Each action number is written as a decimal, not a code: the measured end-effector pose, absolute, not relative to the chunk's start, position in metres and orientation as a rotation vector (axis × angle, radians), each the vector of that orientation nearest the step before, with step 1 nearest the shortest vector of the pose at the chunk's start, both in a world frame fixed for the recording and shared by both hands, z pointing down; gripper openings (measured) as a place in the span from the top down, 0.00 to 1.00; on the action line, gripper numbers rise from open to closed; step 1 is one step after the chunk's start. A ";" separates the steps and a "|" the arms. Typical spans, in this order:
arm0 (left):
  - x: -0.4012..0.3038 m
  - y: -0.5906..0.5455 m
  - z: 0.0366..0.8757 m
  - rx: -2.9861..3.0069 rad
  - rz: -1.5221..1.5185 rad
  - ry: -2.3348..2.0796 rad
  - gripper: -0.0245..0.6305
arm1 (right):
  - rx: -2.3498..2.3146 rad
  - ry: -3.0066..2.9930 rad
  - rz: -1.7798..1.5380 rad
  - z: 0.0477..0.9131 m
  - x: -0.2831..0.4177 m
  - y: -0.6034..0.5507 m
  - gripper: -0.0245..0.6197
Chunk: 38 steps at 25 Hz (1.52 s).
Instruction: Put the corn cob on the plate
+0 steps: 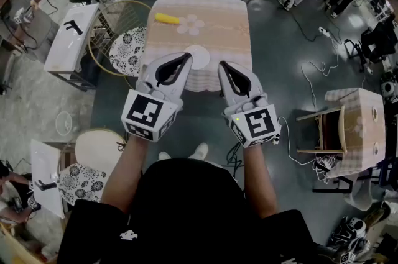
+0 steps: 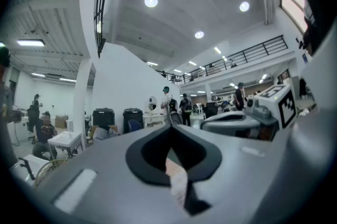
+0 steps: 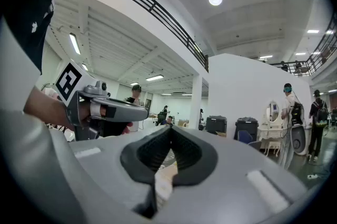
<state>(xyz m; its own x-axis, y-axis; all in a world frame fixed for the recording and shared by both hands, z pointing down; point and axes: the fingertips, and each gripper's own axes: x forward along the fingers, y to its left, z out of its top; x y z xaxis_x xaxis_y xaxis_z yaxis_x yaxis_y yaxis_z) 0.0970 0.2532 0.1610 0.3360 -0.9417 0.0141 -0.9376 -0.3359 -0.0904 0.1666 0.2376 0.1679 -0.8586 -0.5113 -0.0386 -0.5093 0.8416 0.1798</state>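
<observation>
In the head view a yellow corn cob (image 1: pixel 166 18) lies at the far left of a small table (image 1: pixel 217 39) with a beige cloth. A white plate (image 1: pixel 199 56) sits near the table's front edge, about in the middle. My left gripper (image 1: pixel 188 56) is held level in front of the table, its tips over the near edge beside the plate, jaws shut with nothing in them. My right gripper (image 1: pixel 221 64) is alongside it, also shut and holding nothing. Both gripper views look out level across the room; each shows its own closed jaws and the other gripper (image 2: pixel 247 118) (image 3: pixel 105 109).
A round chair with a patterned cushion (image 1: pixel 127 50) and hoop back stands left of the table, with a white desk (image 1: pixel 71 45) beyond it. A wooden chair (image 1: pixel 323 132) and another clothed table (image 1: pixel 364 126) stand at the right. Cables run over the floor. People stand in the distance.
</observation>
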 end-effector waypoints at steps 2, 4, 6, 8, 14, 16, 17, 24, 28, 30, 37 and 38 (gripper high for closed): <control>0.099 0.254 0.163 -2.518 -0.094 1.771 0.95 | 0.835 -3.000 -0.298 0.168 0.167 0.239 0.96; 0.100 0.255 0.164 -2.520 -0.095 1.771 0.95 | 0.848 -3.003 -0.309 0.167 0.168 0.239 0.96; 0.102 0.255 0.165 -2.519 -0.098 1.770 0.95 | 0.860 -3.018 -0.315 0.165 0.169 0.239 0.96; 0.104 0.254 0.166 -2.518 -0.100 1.773 0.95 | 0.853 -3.029 -0.302 0.166 0.171 0.239 0.96; 0.113 0.245 0.169 -2.510 -0.109 1.794 0.95 | 0.836 -3.022 -0.290 0.170 0.181 0.229 0.96; 0.117 0.241 0.170 -2.503 -0.113 1.806 0.95 | 0.827 -3.023 -0.289 0.171 0.187 0.225 0.96; 0.119 0.239 0.171 -2.497 -0.115 1.814 0.95 | 0.822 -3.024 -0.291 0.172 0.189 0.223 0.96; 0.123 0.223 0.178 -2.468 -0.120 1.884 0.95 | 0.760 -3.034 -0.294 0.177 0.199 0.204 0.96; 0.132 0.215 0.186 -2.452 -0.119 1.920 0.95 | 0.712 -3.030 -0.310 0.186 0.205 0.196 0.96; 0.135 0.214 0.190 -2.444 -0.126 1.938 0.95 | 0.692 -3.034 -0.302 0.190 0.207 0.194 0.96; 0.131 0.211 0.193 -2.423 -0.153 1.972 0.95 | 0.641 -3.052 -0.303 0.192 0.202 0.190 0.96; 0.131 0.209 0.192 -2.418 -0.154 1.976 0.95 | 0.630 -3.057 -0.312 0.192 0.201 0.189 0.96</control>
<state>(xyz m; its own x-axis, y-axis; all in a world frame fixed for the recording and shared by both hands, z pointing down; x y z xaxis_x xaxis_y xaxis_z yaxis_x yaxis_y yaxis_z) 0.1308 0.2092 0.1922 0.1962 -0.9783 0.0666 -0.9768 -0.2009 -0.0735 0.2010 0.1894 0.1917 -0.9193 -0.3921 -0.0354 -0.3911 0.8995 0.1948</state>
